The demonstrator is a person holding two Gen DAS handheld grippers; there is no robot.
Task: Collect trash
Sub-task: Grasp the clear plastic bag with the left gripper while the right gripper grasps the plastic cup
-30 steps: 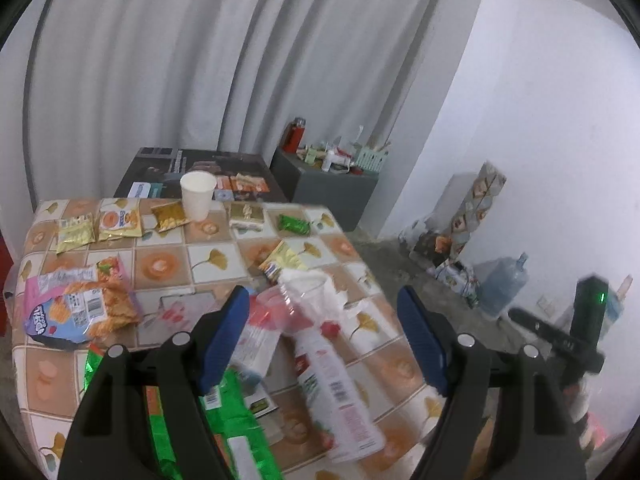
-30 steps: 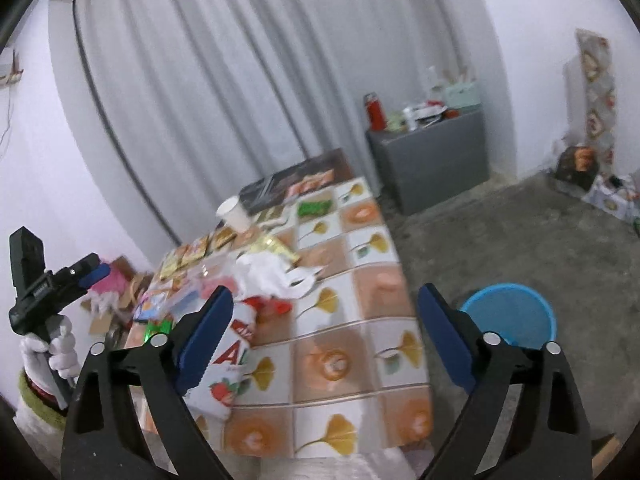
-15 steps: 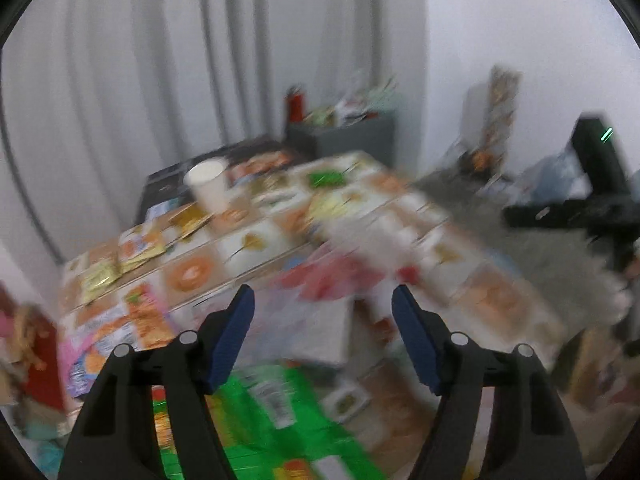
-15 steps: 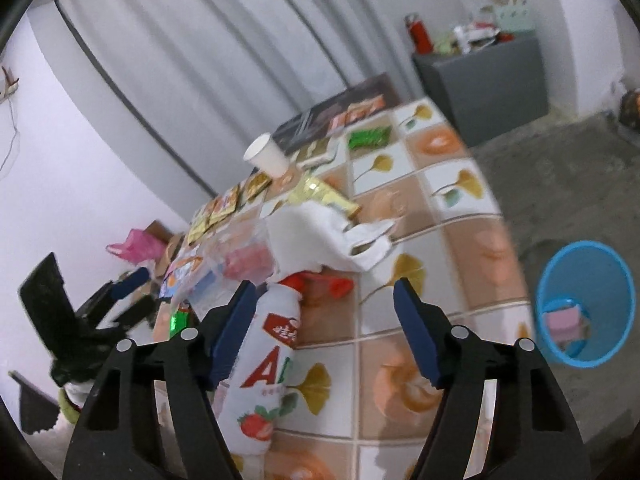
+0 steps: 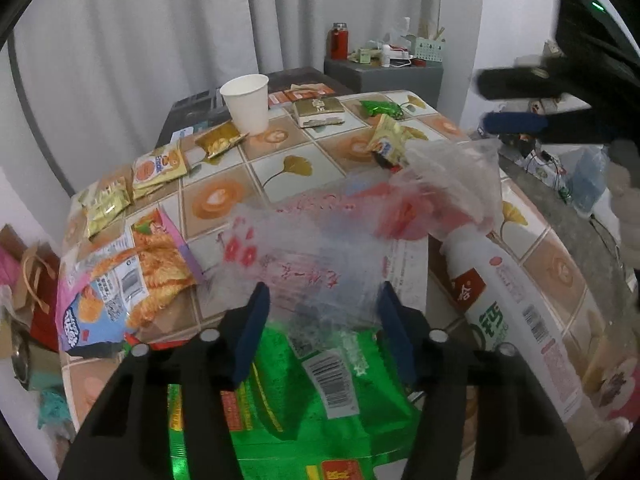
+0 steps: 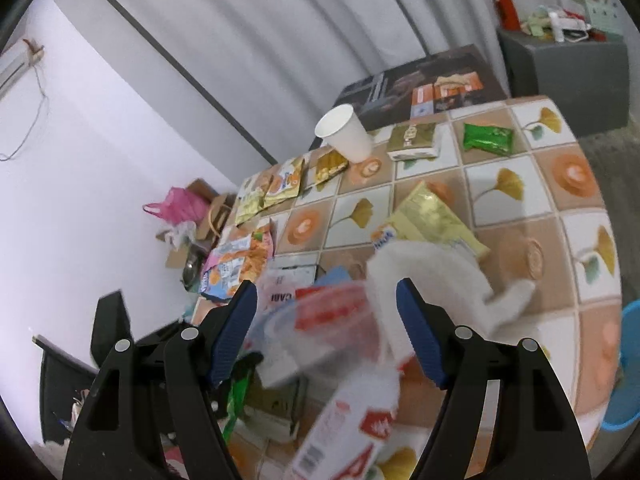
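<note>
Clear plastic bag (image 5: 320, 248) just ahead of left tool (image 5: 324, 328) (jaws apart)

1. Grey pleated curtain (image 5: 160, 40) across the back wall.
2. White plaster walls (image 6: 80, 140) either side.
3. Grey cabinet (image 5: 384, 76) in the corner.
4. Table (image 5: 288, 168) under tile-print cloth.
5. Bare concrete floor (image 5: 560, 208).

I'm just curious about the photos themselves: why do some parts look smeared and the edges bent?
Left wrist view: mostly sharp, paper cup crisp; only the clear plastic bag looks hazy. Right wrist view: the near pile, with the white bottle, is smeared by motion blur, while the cup stays sharp. Both views: fisheye lens bends the curtain and table edges, with dark corners.
</note>
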